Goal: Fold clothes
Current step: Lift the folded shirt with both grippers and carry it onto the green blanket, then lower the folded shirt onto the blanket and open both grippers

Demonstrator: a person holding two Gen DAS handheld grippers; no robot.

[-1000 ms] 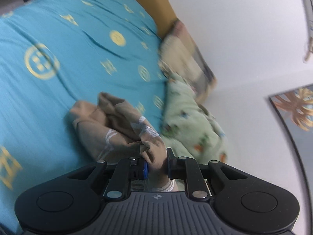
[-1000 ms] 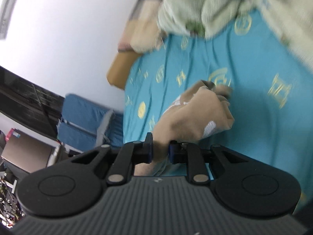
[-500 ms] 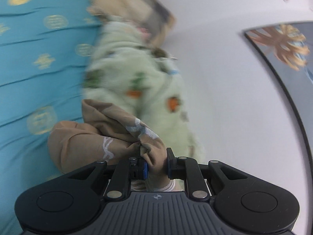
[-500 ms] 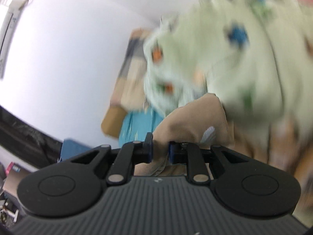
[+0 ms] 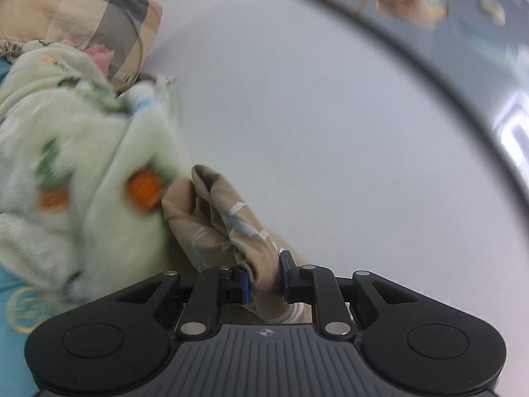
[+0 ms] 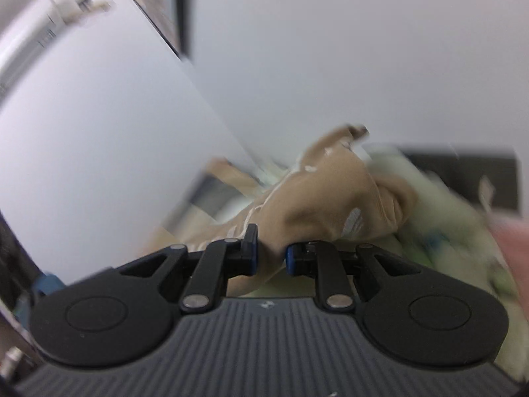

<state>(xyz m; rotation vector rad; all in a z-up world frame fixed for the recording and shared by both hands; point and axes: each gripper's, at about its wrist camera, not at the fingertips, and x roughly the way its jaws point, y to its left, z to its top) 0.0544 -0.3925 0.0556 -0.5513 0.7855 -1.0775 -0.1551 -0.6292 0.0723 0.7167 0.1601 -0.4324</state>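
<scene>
What moved: both grippers have swung up; one second ago the blue bedsheet filled the views, and now mostly white wall shows.
Left gripper (image 5: 264, 281): clamped tight on a bunch of the tan garment (image 5: 228, 228).
Tan garment, left view: crumpled, hanging in front of the wall, touching the green blanket (image 5: 76, 172) on its left side.
Green blanket: heaped at the left edge of the view, blurry, with a checked pillow (image 5: 96, 16) behind it.
Bedsheet (image 5: 13, 324): only a small blue bit shows at the lower left corner.
Right gripper (image 6: 271, 254): pinching another part of the tan garment (image 6: 327, 198).
Tan garment, right view: bunched up and held in the air, above the blurry blanket.
Step in hand: it looks like lifting and shaking the garment out so it can open.
How to do it well: I think both grips should stay firm and pull apart so the cloth hangs flat, then lay it on a bare part of the bedsheet, away from the blanket.
Also different: the views are blurrier than before.
</scene>
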